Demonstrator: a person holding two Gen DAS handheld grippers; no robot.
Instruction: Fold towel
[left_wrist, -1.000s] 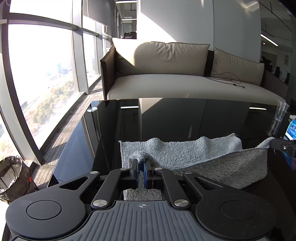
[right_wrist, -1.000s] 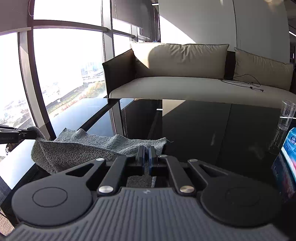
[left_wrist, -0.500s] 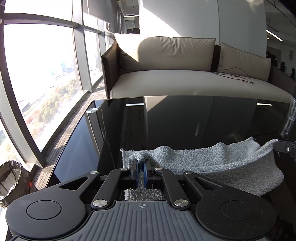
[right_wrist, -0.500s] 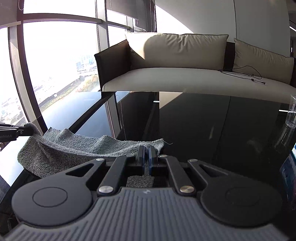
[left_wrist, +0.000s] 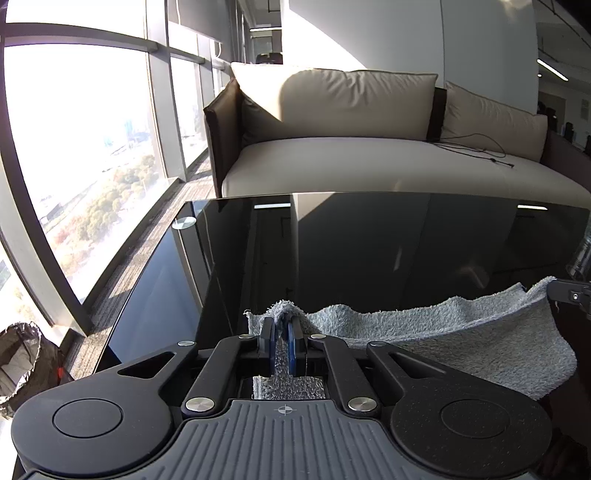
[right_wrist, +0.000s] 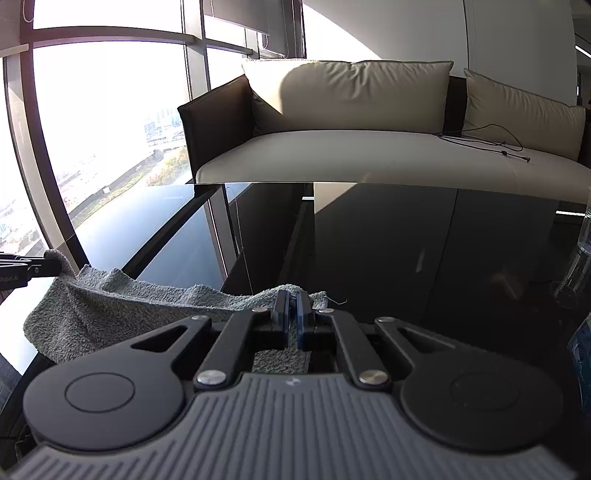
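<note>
While the glossy black glass bench (left_wrist: 406, 240) lies beneath, the fluffy grey terry towel (left_wrist: 461, 343) sags above it, each corner pinched by the closed left tool (left_wrist: 282, 332) and right tool (right_wrist: 294, 310); mid-fold, likely next carrying that edge over evenly.

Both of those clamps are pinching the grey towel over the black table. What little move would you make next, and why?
Probably carry both corners forward together and lay them down. The left hand-held gripper and right hand-held gripper are each shut on a corner of the towel, which sags between them above the glossy table, with bare tabletop ahead. That looks set to complete a fold.
</note>
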